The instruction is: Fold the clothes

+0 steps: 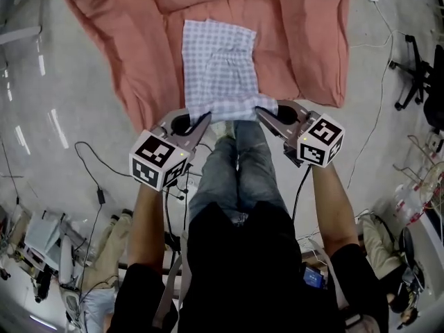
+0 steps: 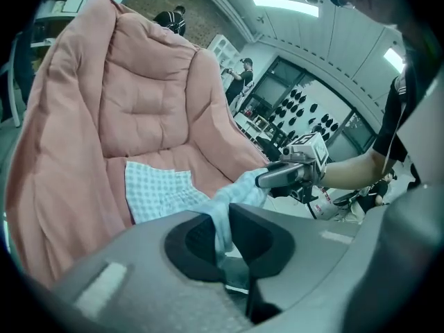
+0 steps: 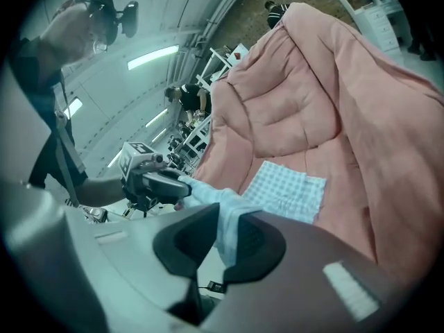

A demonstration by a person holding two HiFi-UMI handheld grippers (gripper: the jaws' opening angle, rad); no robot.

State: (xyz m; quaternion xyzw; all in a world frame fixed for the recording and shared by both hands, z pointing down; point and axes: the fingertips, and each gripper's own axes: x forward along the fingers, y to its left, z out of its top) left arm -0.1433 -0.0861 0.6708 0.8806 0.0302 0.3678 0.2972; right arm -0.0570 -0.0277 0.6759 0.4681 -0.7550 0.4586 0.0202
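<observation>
Person in black top [image 1: 243, 255], standing. Left gripper [image 1: 204, 121] and right gripper [image 1: 261, 114] each pinch a near corner of checked garment [image 1: 218, 54], which lies on pink quilt [image 1: 118, 33].

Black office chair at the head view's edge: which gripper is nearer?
Right. The right gripper is on the side of the chair; the left gripper is farther off.

Blue-white checked garment [image 1: 220, 64] on salmon-pink quilted blanket [image 1: 125, 40].
</observation>
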